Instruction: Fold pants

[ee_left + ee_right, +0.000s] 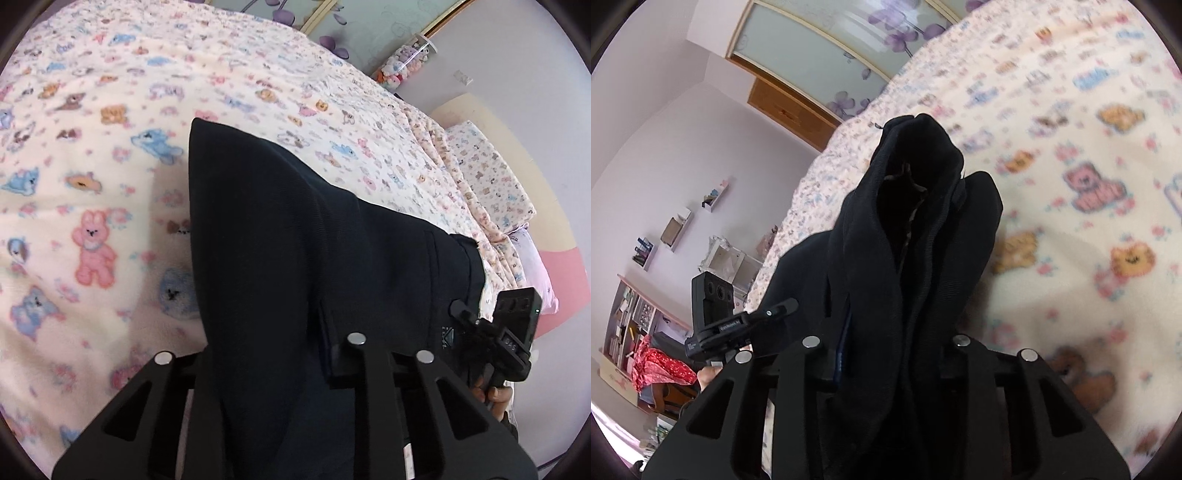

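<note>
- Firstly, in the left wrist view, the left gripper (280, 373) is pinching the dark pants (295, 240), and the cloth passes between its two fingers.
- The pants stretch away from this gripper above the bed (110, 147), which has a cream cover with printed bears and rabbits.
- At the right edge of this view, the right gripper (476, 325) touches the waist end of the pants, near a pillow (487, 173).
- In the right wrist view, the right gripper (886, 354) is pressed on a bunched part of the pants (916, 229), which stand up in thick folds before the camera.
- At the left side the left gripper (775, 310) is seen beside the pants; behind it are wall shelves (676, 229).
</note>
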Demonstrator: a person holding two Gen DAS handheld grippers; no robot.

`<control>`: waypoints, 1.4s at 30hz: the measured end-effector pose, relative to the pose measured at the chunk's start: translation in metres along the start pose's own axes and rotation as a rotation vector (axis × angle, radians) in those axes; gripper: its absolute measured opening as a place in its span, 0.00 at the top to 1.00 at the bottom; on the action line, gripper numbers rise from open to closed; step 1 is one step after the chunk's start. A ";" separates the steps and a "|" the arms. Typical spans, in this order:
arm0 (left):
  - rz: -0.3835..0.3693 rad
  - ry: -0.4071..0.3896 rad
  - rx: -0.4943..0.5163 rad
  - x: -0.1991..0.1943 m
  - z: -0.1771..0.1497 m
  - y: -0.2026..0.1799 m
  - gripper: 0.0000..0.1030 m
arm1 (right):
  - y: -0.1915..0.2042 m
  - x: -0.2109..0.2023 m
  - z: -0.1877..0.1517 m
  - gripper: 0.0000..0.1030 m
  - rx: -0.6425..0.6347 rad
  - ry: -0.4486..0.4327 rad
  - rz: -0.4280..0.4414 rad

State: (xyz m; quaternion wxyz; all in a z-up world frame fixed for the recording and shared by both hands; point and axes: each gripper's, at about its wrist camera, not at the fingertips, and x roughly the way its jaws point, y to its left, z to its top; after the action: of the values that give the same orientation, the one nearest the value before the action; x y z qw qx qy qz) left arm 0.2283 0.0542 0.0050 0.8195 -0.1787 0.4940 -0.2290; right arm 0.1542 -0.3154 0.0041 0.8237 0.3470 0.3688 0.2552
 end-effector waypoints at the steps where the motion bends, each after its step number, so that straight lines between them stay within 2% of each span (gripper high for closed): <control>1: 0.001 -0.011 0.005 -0.004 -0.001 -0.003 0.82 | 0.006 -0.001 0.001 0.69 -0.015 -0.008 0.007; 5: 0.031 -0.051 0.053 -0.018 -0.002 -0.015 0.83 | 0.023 -0.003 0.010 0.70 -0.054 -0.037 0.031; 13: 0.097 -0.158 0.126 -0.029 0.018 -0.051 0.83 | 0.017 -0.003 0.039 0.70 -0.010 -0.122 0.072; 19: 0.204 -0.189 0.224 -0.002 0.033 -0.087 0.83 | -0.003 -0.007 0.062 0.70 0.015 -0.162 0.056; 26: 0.243 -0.190 0.258 0.040 0.052 -0.108 0.83 | -0.034 -0.006 0.080 0.70 0.070 -0.187 0.027; 33: 0.269 -0.162 0.243 0.073 0.067 -0.092 0.83 | -0.057 0.008 0.086 0.70 0.098 -0.177 -0.009; 35: 0.277 -0.150 0.232 0.082 0.069 -0.083 0.82 | -0.072 0.015 0.084 0.70 0.129 -0.169 -0.050; 38: 0.250 -0.144 0.189 0.093 0.070 -0.067 0.78 | -0.092 0.020 0.078 0.70 0.180 -0.156 -0.063; 42: 0.230 -0.150 0.141 0.096 0.070 -0.057 0.73 | -0.087 0.019 0.072 0.69 0.163 -0.161 -0.079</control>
State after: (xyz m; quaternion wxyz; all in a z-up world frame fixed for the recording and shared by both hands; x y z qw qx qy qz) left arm 0.3186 -0.0414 -0.0041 0.8853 -0.0795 0.4315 -0.1538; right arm 0.2366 -0.3854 -0.0352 0.8290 0.4175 0.3345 0.1629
